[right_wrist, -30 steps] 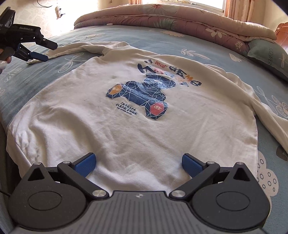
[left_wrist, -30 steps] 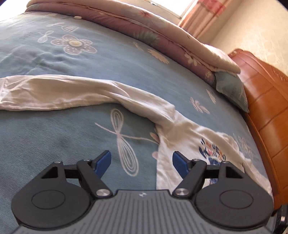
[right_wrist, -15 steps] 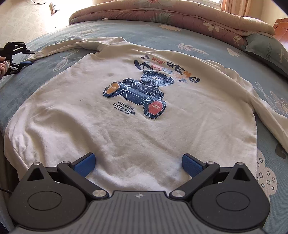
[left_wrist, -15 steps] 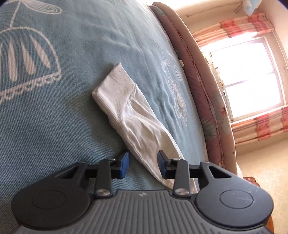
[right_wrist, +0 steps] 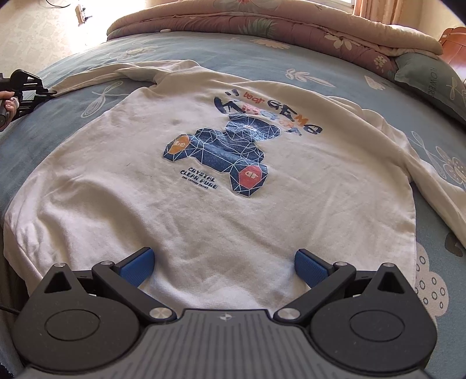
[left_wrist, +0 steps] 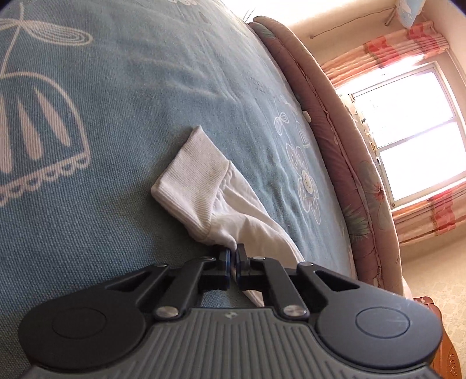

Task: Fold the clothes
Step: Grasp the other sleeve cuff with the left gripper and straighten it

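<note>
1. The white sweatshirt [right_wrist: 221, 210] lies flat, print up, across the blue bedspread [right_wrist: 262, 58]; its hem is at the near edge of the bed, and both sleeves are spread outward. No fold has been made yet, so by my reading the task is just starting.
2. The left gripper [left_wrist: 232, 263] is clenched on the left sleeve [left_wrist: 247, 227] just behind its ribbed cuff [left_wrist: 192, 180], toward the bed's left edge. This looks like the first sleeve fold being set up.
3. The right gripper [right_wrist: 224, 266] hovers over the hem with its jaws released, holding nothing.
4. Left to do: both sleeves, then the body.
5. Count: one sweatshirt, two sleeves, two grippers, one rolled quilt [right_wrist: 276, 26], one pillow [right_wrist: 431, 78].
</note>
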Motion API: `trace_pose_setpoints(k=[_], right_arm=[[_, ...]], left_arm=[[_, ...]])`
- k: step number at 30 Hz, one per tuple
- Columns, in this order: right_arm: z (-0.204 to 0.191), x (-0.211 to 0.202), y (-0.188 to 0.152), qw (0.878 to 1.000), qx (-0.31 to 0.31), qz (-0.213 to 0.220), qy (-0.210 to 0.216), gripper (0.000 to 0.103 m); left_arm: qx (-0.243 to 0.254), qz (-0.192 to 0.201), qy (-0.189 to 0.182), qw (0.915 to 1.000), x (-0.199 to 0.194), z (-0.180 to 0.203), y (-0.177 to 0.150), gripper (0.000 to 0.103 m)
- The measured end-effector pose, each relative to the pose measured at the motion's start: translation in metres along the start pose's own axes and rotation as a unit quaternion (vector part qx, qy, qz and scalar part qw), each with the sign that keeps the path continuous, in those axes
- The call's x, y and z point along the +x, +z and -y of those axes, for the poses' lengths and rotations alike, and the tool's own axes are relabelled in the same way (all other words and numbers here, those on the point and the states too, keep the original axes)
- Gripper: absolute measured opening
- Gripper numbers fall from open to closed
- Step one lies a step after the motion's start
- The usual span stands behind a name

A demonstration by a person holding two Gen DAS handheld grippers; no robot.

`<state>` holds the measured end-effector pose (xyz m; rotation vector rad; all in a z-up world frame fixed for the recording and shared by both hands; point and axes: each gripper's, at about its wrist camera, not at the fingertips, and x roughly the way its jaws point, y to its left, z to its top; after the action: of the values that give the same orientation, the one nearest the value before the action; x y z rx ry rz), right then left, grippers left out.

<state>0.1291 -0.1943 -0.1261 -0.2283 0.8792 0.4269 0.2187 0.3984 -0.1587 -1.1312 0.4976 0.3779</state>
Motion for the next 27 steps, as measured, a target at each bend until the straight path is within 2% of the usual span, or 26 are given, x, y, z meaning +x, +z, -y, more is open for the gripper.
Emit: trace_pose_setpoints(k=[5, 7, 11, 14, 16, 19, 21, 24, 27], right_arm=[[0.0, 0.0, 0.0, 1.0, 0.001, 0.001, -0.001, 0.103], [0.0, 0.001, 0.0, 1.0, 0.001, 0.002, -0.001, 0.103], [-0.001, 0.0, -0.001, 1.0, 0.003, 0.003, -0.002, 0.103], [-0.001, 0.0, 0.0, 1.0, 0.003, 0.002, -0.003, 0.103], [-0.001, 0.0, 0.0, 1.0, 0.003, 0.002, -0.004, 0.103], [-0.001, -0.001, 0.0, 1.0, 0.003, 0.002, -0.004, 0.103], [-0.001, -0.001, 0.0, 1.0, 0.003, 0.002, -0.004, 0.103], [-0.001, 0.0, 0.0, 1.0, 0.004, 0.001, -0.004, 0.103], [-0.002, 0.0, 0.001, 1.0, 0.006, -0.004, -0.007, 0.103]], left_arm=[[0.027, 0.028, 0.003, 0.9992, -0.019, 0.016, 0.021, 0.004], [0.034, 0.028, 0.006, 0.999, -0.021, 0.021, 0.031, 0.004], [0.043, 0.0, 0.022, 0.9988, -0.015, 0.024, 0.038, 0.004], [0.027, -0.026, 0.015, 0.9992, -0.022, 0.008, 0.03, 0.005], [0.009, -0.038, 0.005, 0.9992, -0.028, -0.006, 0.025, 0.022], [-0.021, -0.04, -0.014, 0.9989, -0.033, -0.025, 0.024, 0.038], [-0.046, -0.027, -0.028, 0.9982, -0.035, -0.038, 0.027, 0.044], [-0.087, -0.016, -0.056, 0.9945, -0.03, -0.052, 0.03, 0.045], [-0.101, -0.006, -0.083, 0.9915, -0.02, -0.051, 0.032, 0.048]])
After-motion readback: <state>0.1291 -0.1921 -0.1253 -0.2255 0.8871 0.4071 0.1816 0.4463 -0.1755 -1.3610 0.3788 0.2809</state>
